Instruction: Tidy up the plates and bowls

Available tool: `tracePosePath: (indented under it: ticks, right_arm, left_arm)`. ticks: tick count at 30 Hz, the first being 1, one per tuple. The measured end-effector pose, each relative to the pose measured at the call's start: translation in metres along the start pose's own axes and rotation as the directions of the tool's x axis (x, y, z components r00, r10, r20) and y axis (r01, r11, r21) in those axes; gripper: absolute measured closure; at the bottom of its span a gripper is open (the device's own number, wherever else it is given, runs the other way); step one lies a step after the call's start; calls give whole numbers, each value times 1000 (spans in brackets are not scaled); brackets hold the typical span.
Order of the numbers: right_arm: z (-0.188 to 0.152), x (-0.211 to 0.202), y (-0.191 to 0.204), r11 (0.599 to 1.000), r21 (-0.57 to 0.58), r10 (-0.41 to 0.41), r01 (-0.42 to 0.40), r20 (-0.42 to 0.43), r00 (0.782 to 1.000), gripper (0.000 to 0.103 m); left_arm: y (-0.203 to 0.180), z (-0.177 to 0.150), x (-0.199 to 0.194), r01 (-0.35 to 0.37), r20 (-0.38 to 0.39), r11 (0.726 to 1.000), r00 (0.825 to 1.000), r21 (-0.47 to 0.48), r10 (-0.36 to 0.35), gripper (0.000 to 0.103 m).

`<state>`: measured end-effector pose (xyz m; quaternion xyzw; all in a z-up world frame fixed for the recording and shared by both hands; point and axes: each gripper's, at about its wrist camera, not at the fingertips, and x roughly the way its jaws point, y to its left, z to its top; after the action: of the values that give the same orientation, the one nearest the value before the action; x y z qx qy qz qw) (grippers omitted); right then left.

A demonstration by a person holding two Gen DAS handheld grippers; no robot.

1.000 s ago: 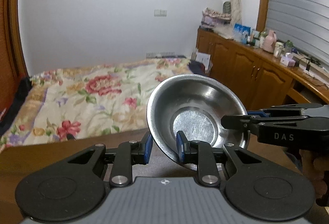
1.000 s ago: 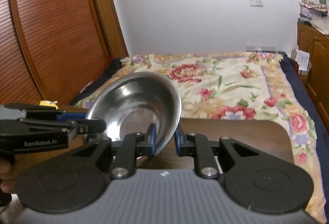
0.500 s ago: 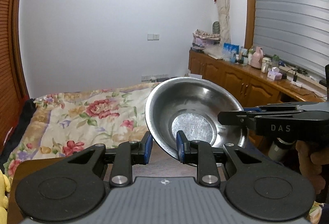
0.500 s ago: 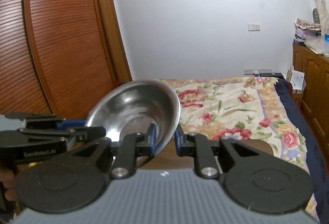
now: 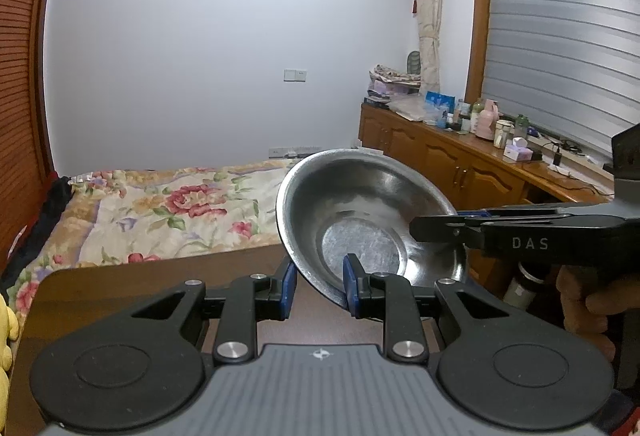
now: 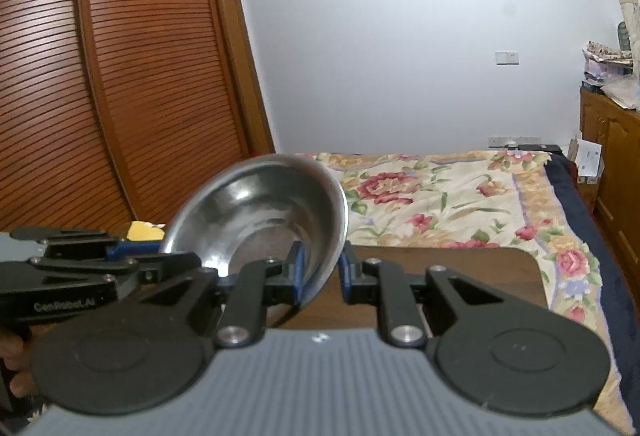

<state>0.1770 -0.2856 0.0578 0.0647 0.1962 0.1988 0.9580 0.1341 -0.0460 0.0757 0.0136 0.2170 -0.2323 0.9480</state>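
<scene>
my left gripper and right gripper each pinch the rim of one steel bowl from opposite sides, held tilted in the air. just below them is a brown wooden table. i read "das" on one gripper and, blurred, probably "genrobot.ai" on the other. beyond lies a floral bed; farther right a cluttered wooden cabinet, far left a slatted wardrobe.

Open air above the brown table — steel bowl between both grippers.
</scene>
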Motion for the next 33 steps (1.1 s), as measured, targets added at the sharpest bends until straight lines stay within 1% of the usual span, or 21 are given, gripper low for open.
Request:
tracePosePath:
  ticks: [2, 5, 8, 11, 16, 21, 26, 33]
  right_arm:
    - [-6, -3, 0, 1000, 10, 11, -11, 3, 1000, 83]
    - [-17, -11, 8, 1000, 5, 8, -9, 15, 1000, 83]
    - [-26, -14, 11, 1000, 11, 19, -19, 13, 1000, 83]
    - [-35, -15, 11, 999, 26, 26, -26, -1, 1000, 83]
    - [-51, -18, 9, 998, 53, 41, -40, -28, 999, 86]
    - [-67, -22, 9, 997, 72, 46, -42, -53, 998, 86]
    - [-82, -25, 7, 996, 79, 39, -33, -76, 996, 86]
    - [-98, -21, 2, 994, 104, 29, -18, -105, 994, 86]
  left_arm:
    - [-3, -8, -8, 2, 7, 1000, 1000, -16, -2, 76]
    - [-10, -21, -17, 1, 15, 1000, 1000, -12, -1, 76]
    - [-13, -33, -21, 15, 7, 1000, 1000, -25, -14, 76]
    - [-16, -43, -23, 5, -4, 1000, 1000, -9, -6, 76]
    - [-15, -58, -21, 22, -43, 999, 999, -23, -23, 76]
    - [-19, -71, -18, 39, -78, 999, 996, -8, -39, 76]
    - [-22, -85, -14, 50, -112, 999, 993, 13, -48, 76]
    - [-22, -100, -3, 54, -157, 999, 986, 7, -53, 76]
